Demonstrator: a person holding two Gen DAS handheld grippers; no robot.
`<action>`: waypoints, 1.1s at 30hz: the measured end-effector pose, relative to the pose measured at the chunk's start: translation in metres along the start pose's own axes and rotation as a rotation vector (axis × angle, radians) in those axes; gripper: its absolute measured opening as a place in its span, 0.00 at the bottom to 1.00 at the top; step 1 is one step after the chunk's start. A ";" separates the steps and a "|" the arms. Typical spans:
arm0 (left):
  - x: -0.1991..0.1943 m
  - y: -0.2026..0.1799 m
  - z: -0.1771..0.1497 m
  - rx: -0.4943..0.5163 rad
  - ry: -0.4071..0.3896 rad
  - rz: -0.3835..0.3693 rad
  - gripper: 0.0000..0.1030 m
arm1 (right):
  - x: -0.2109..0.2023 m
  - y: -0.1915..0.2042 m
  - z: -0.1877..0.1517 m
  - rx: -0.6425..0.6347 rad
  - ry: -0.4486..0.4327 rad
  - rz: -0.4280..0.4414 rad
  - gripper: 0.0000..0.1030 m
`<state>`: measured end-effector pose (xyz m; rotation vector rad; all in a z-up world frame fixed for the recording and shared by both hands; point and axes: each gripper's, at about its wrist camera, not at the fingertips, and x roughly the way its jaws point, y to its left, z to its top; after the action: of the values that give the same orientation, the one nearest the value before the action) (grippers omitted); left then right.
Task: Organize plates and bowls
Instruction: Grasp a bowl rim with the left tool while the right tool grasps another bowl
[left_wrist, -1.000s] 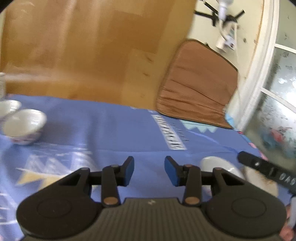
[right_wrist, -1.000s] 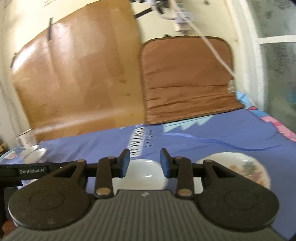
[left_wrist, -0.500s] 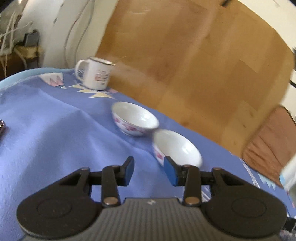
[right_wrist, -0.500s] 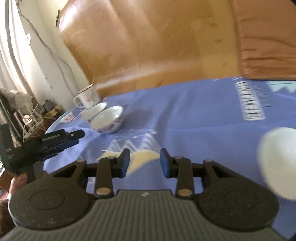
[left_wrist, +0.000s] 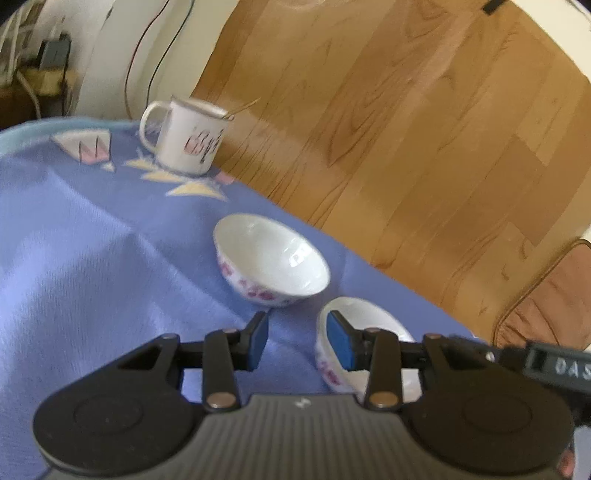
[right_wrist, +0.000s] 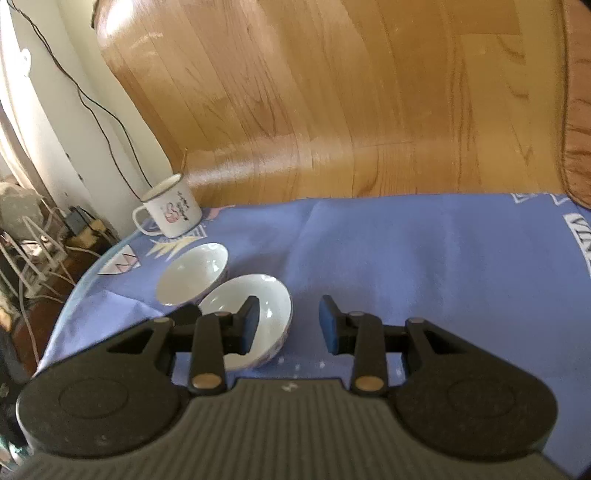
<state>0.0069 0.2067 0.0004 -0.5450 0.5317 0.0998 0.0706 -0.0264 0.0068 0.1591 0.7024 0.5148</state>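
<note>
Two white bowls with pink flowers stand side by side on the blue cloth. In the left wrist view the far bowl (left_wrist: 271, 266) is ahead and the near bowl (left_wrist: 365, 325) lies at my right finger. My left gripper (left_wrist: 297, 341) is open and empty, its right pad just over the near bowl's rim. In the right wrist view the near bowl (right_wrist: 255, 314) sits behind my left finger and the far bowl (right_wrist: 192, 277) is beyond it. My right gripper (right_wrist: 290, 323) is open and empty.
A white enamel mug (left_wrist: 188, 136) stands at the cloth's far corner; it also shows in the right wrist view (right_wrist: 171, 210). A wooden board (right_wrist: 314, 110) leans behind the table. A brown cushion (left_wrist: 554, 302) is at the right. Cables and clutter (right_wrist: 33, 251) lie past the left table edge.
Both grippers have swung left from the plates toward the two bowls and come closer to them. Both stay open.
</note>
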 end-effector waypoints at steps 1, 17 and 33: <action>0.003 0.003 0.001 -0.009 0.016 -0.001 0.33 | 0.005 0.001 0.001 -0.006 0.005 -0.003 0.37; -0.003 -0.022 -0.012 0.163 0.011 -0.088 0.06 | 0.012 -0.002 -0.019 -0.016 0.006 -0.017 0.09; -0.068 -0.068 -0.078 0.225 0.038 -0.140 0.07 | -0.077 -0.026 -0.074 -0.053 -0.126 -0.046 0.08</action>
<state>-0.0717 0.1116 0.0105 -0.3634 0.5327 -0.1033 -0.0170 -0.0898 -0.0126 0.1238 0.5678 0.4746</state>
